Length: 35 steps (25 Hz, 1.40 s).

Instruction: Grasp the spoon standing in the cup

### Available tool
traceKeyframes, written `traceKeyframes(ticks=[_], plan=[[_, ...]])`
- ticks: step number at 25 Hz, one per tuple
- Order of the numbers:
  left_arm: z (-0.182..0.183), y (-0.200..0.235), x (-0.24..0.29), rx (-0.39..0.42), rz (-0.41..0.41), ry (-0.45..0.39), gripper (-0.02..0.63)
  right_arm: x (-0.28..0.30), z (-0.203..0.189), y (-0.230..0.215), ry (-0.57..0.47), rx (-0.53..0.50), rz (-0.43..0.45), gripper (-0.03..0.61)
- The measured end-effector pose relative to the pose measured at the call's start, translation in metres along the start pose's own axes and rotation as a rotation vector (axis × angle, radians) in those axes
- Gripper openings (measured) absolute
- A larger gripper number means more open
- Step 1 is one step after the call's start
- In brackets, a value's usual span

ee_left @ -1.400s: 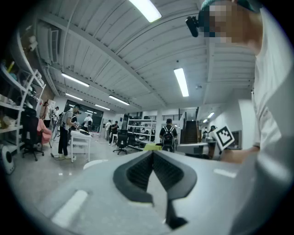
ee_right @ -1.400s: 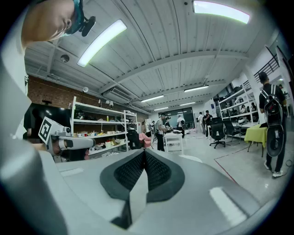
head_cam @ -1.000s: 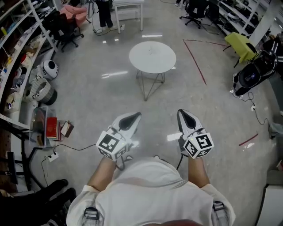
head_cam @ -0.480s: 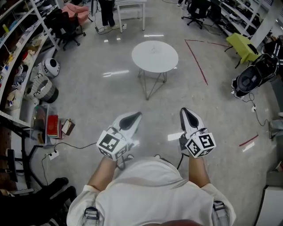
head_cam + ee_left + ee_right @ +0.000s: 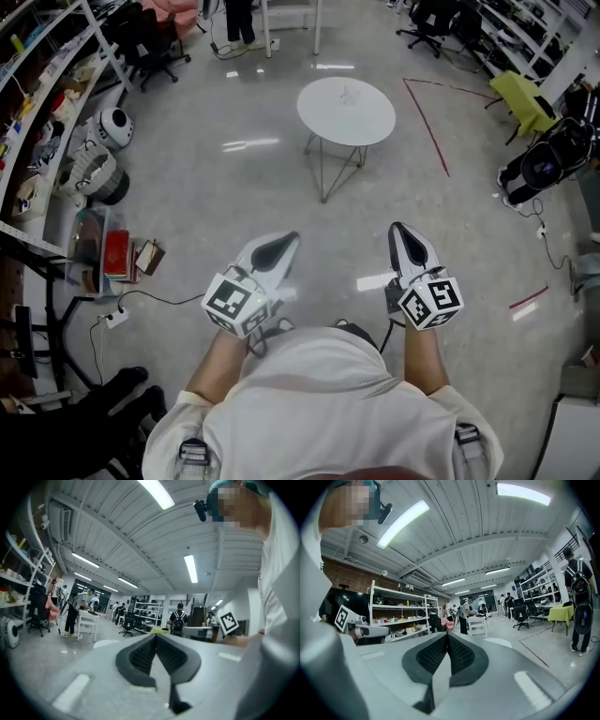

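The only thing on the round white table is a small pale object near the far side of its top. It is too small and faint to tell whether it is the cup with the spoon, and neither can be made out for certain in any view. The table stands well ahead of the person, apart from both grippers.

On the floor to the left, beside the shelves, sits a woven basket. Something pale shows in its mouth, but what it is cannot be told. The shelves hold many small items and are cut off by the picture's edge.

The left gripper and the right gripper are held out level in front of the person's waist, over bare floor. In the left gripper view its jaws meet along their ribbed pads with nothing between them. The right gripper view shows the same: jaws pressed together, empty. In both of those views the table appears only as a low white sliver beyond the jaws.
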<state>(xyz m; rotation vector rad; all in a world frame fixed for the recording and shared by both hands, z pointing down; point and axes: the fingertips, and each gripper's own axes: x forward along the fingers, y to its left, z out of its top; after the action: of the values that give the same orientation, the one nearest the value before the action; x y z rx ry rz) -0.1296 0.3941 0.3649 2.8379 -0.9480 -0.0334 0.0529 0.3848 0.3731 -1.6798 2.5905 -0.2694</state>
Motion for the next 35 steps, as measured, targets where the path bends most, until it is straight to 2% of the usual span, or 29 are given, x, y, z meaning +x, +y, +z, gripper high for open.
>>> traceKeyframes(ticks=[7, 15, 27, 35], plan=[[-0.01, 0.034, -0.023, -0.031, 0.01, -0.008, 0.002, 0.026, -0.006, 0.029, 0.024, -0.038, -0.002, 0.006], [0.0, 0.088, 0.017, -0.046, 0.06, -0.011, 0.002, 0.099, 0.001, -0.005, 0.03, 0.012, 0.042, 0.006], [0.024, 0.136, 0.175, -0.019, 0.122, -0.007, 0.002, 0.197, 0.033, -0.147, 0.014, 0.032, 0.126, 0.005], [0.009, 0.144, 0.29, -0.029, 0.168, 0.015, 0.002, 0.235, 0.028, -0.258, 0.054, 0.066, 0.165, 0.006]])
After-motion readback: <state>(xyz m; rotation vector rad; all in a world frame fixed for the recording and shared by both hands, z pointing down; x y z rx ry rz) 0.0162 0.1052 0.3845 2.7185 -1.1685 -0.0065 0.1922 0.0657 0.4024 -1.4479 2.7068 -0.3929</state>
